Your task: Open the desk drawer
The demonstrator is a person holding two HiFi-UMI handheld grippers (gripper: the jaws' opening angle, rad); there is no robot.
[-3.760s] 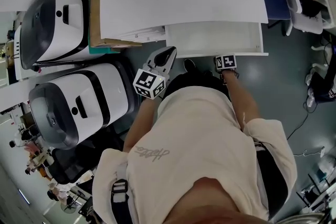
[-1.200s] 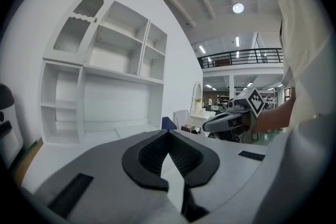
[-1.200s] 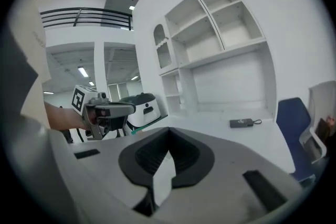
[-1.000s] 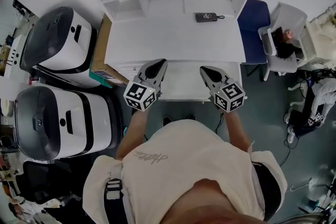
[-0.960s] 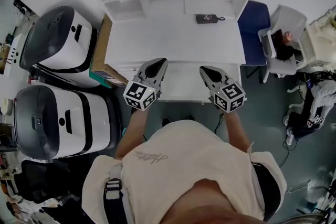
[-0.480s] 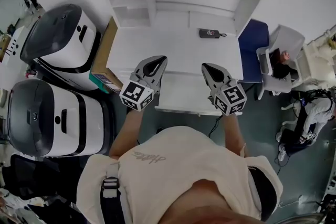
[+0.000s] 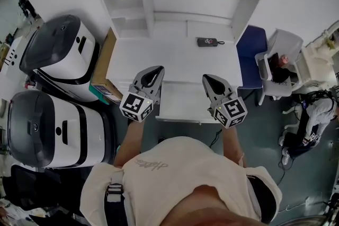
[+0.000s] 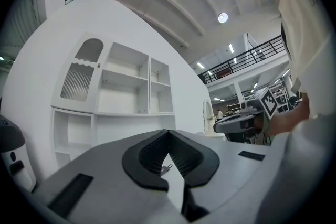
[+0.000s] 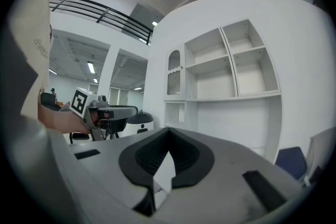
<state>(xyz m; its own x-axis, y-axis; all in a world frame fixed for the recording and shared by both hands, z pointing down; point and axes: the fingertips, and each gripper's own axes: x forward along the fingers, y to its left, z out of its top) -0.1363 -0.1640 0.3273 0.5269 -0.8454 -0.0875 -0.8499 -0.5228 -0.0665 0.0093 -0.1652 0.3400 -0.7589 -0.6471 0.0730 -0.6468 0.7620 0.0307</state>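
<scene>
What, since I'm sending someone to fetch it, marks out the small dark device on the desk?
Find the white desk under the white wall shelves. Near its back right corner, beside the blue chair, lies a small dark flat device with a short cord. It is the only dark thing on the white top.

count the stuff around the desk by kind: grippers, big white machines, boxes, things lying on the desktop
grippers: 2 (left gripper, right gripper)
white machines: 2
cardboard box: 1
black device: 1
total: 6
</scene>
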